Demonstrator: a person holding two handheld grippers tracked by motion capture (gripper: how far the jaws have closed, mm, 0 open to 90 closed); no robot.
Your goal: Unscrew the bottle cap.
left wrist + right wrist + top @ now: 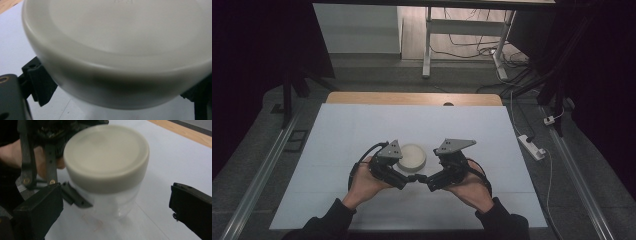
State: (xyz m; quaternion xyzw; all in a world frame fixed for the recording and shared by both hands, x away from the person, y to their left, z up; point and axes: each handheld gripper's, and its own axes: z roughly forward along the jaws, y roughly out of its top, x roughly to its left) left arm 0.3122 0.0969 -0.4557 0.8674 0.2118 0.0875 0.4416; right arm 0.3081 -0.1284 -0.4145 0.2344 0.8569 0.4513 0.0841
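- Left tool [404, 176] pinches the clear jar [117, 202] just under its cream lid [106, 157]; jaws press both sides
- Right tool [115, 212] spread wide around the jar, not touching
- Jar stands on the white desk [362, 130]; lid on; unscrewing likely remains

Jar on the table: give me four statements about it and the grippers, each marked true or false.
1. The jar has its cream lid on. True.
2. The right gripper is clamped on the lid. False: its jaws stand wide apart on either side of the jar.
3. The left gripper has a jaw on each side of the jar below the lid. True.
4. The jar lies on its side. False: it stands upright on the white table.
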